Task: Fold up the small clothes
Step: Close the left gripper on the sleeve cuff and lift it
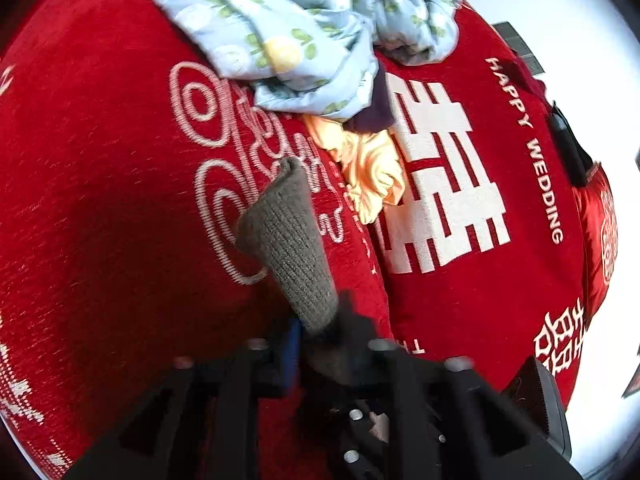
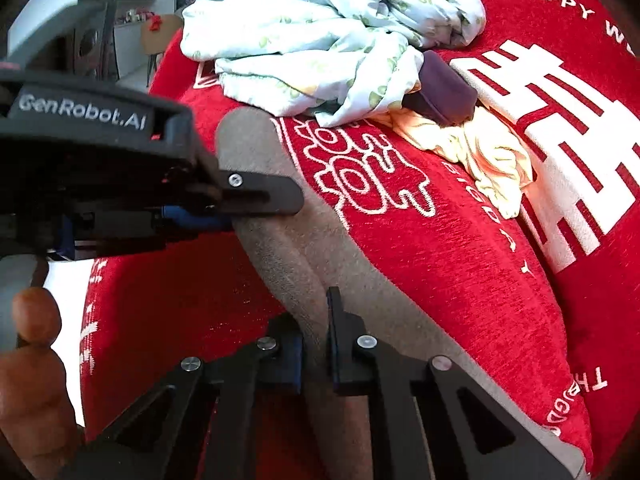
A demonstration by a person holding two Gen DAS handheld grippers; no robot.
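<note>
A grey knitted sock (image 1: pixel 286 236) lies on the red bedspread (image 1: pixel 100 200) and runs forward from between my left gripper's (image 1: pixel 320 332) fingers. Those fingers are blurred and stand a little apart around it, open. In the right wrist view the same grey sock (image 2: pixel 304 256) stretches across the bed. My right gripper (image 2: pixel 316 344) is shut on its middle part. My left gripper (image 2: pixel 256 210) comes in from the left, its black finger (image 2: pixel 260 196) lying over the sock near its rounded end.
A crumpled pale blue flowered garment (image 2: pixel 320 32) is heaped at the far side, with a purple piece (image 2: pixel 444 88) and a yellow garment (image 2: pixel 480 152) beside it. The spread reads HAPPY WEDDING (image 1: pixel 524 136). A person's hand (image 2: pixel 36 360) holds the left gripper's handle.
</note>
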